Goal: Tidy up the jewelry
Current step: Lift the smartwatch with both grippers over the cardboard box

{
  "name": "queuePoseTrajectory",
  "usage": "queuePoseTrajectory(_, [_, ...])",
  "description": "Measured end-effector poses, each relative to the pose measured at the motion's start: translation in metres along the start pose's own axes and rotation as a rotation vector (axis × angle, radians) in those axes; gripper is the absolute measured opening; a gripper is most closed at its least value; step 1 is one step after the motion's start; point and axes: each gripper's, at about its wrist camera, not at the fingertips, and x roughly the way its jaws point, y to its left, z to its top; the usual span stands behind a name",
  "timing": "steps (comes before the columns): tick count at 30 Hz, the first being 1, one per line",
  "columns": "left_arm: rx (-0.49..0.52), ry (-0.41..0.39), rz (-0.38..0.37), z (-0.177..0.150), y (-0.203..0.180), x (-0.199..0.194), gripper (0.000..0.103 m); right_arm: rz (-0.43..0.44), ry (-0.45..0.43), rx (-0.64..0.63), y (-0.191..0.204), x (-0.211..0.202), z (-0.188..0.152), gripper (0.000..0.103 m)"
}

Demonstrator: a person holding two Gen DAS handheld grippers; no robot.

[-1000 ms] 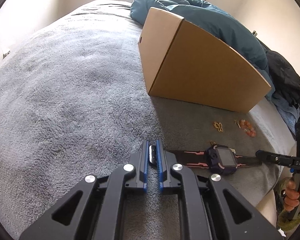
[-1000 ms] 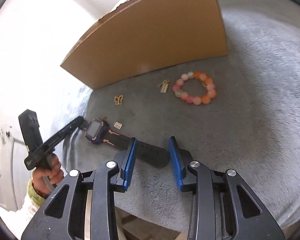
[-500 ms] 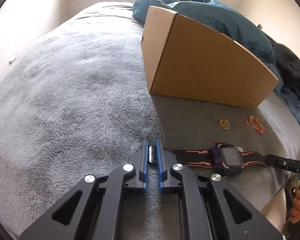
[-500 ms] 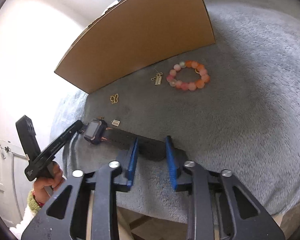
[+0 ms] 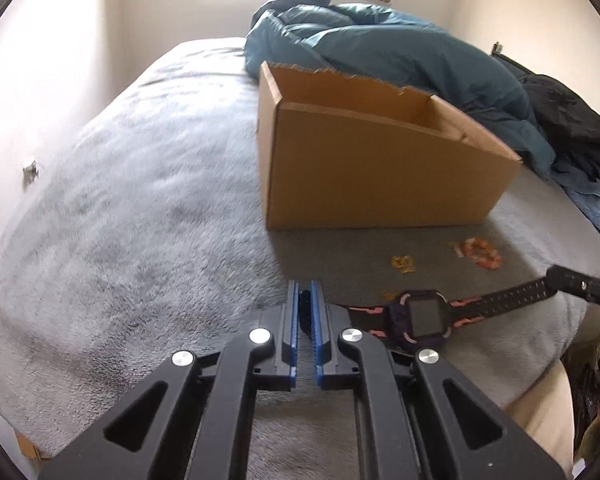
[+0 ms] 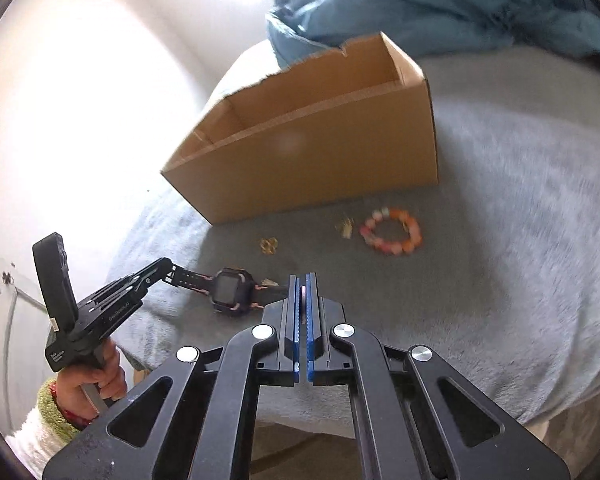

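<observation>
A dark purple watch (image 5: pixel 418 316) with a black and pink strap hangs stretched between my two grippers, just above the grey blanket. My left gripper (image 5: pixel 305 300) is shut on one strap end. My right gripper (image 6: pixel 303 292) is shut on the other strap end; the watch face (image 6: pixel 232 290) shows to its left. An orange and pink bead bracelet (image 6: pixel 392 232), a gold tassel earring (image 6: pixel 345 226) and a gold butterfly piece (image 6: pixel 268 245) lie on the blanket before the open cardboard box (image 5: pixel 372 160).
A blue duvet (image 5: pixel 380 48) is heaped behind the box, with dark clothes (image 5: pixel 568 128) to its right. The grey blanket (image 5: pixel 140 220) covers the bed. The bed's edge runs just below both grippers.
My right gripper has shut on the free strap end. Both grippers have risen and tilted back, so the box's open top now shows and the watch is off the blanket.
</observation>
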Motion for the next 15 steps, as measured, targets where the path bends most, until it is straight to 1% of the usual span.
queuePoseTrajectory(4, [0.004,-0.049,-0.031,0.011,-0.008,-0.023,0.003,-0.015,-0.042,-0.067,0.013,-0.022,0.012,0.001])
queuePoseTrajectory(8, [0.031,-0.119,-0.053,0.032,-0.019,-0.05,0.003,-0.025,-0.099,-0.133,0.025,-0.047,0.035,0.001])
queuePoseTrajectory(12, [0.062,-0.185,-0.081,0.068,-0.032,-0.074,0.003,-0.022,-0.153,-0.172,0.032,-0.065,0.068,0.001])
queuePoseTrajectory(15, [0.084,-0.216,-0.093,0.101,-0.041,-0.083,0.002,-0.026,-0.179,-0.195,0.034,-0.069,0.099,0.001])
